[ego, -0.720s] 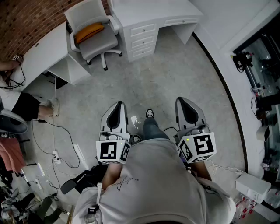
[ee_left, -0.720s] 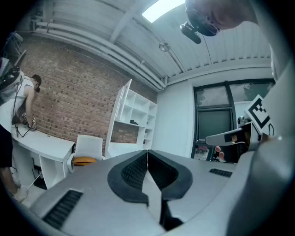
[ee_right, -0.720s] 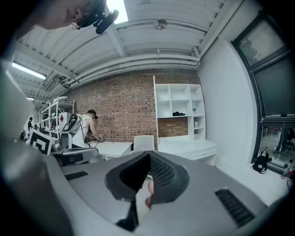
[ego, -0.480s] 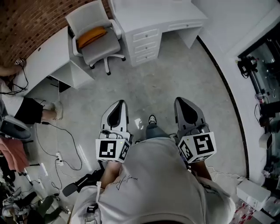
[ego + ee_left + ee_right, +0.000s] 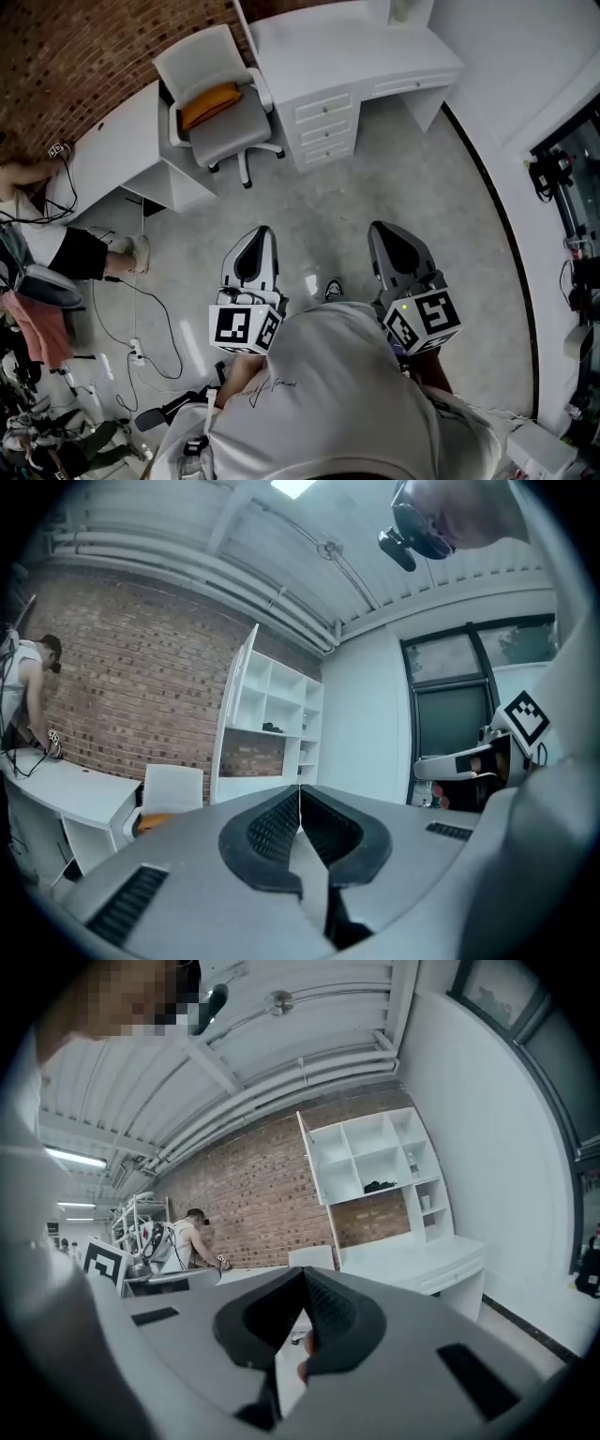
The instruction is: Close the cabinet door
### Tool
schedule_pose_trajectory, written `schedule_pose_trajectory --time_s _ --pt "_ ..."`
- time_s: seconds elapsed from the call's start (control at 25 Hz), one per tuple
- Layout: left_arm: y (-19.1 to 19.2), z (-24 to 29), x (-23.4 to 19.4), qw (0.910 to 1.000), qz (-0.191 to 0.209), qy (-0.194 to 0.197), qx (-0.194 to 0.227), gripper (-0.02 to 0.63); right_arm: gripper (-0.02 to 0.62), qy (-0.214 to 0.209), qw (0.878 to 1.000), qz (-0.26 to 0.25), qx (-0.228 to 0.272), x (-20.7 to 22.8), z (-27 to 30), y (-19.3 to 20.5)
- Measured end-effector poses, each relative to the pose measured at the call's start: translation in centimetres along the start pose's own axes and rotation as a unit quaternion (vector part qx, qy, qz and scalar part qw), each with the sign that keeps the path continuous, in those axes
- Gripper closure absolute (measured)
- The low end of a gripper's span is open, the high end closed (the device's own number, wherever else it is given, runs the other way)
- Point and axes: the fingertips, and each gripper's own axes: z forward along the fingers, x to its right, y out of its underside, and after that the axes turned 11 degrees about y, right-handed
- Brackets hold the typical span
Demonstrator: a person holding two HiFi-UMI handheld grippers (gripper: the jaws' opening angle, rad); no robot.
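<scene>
White and open-fronted, the cabinet [image 5: 375, 1162] stands on a white desk [image 5: 347, 42] against a brick wall [image 5: 84, 66]. In the right gripper view it fills the centre-right of the frame, and in the left gripper view it sits at centre. Its door [image 5: 236, 714] is swung open and shows as a tall, thin slab along the cabinet's left edge. In the head view only the door's edge shows, as a pale line at the top of the frame, left of centre.

The left gripper [image 5: 255, 246] and the right gripper [image 5: 394, 246] sit side by side in the lower middle of the head view, above grey floor [image 5: 394, 178] and well apart from the desk. Both point toward the top of the frame. In its own view the left gripper's jaws are pressed together along their whole length, with nothing between them. The right gripper's jaws meet at the tips and hold nothing.

A white chair [image 5: 217, 112] with an orange cushion [image 5: 211, 101] stands just left of the desk's drawers. A person [image 5: 23, 691] stands at the far left of the left gripper view, by the wall.
</scene>
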Motion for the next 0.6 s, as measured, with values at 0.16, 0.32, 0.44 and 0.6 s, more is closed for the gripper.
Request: schedule_pose_trajectory --time_s 0.16,0.32,0.44,0.6 --pt "0.1 3.0 0.3 1.0000 0.002 -0.002 -0.005 0.590 0.572 -0.013 1.000 -0.004 -0.006 2.3 1.6 -0.3" --pt "0.2 5.3 1.4 0.9996 0.004 0.020 -0.019 0.589 0.571 -0.016 1.000 -0.004 -0.015 4.0 2.6 -0.3" --pt "0.0 6.5 1.7 0.9994 0.007 0.025 -0.024 0.589 0.571 -0.016 1.000 -0.007 -0.025 4.7 3.1 0.1" --pt "0.3 7.4 1.2 0.9989 0.006 0.028 -0.037 0.589 0.571 -0.011 0.999 -0.010 -0.040 5.7 3.8 0.8"
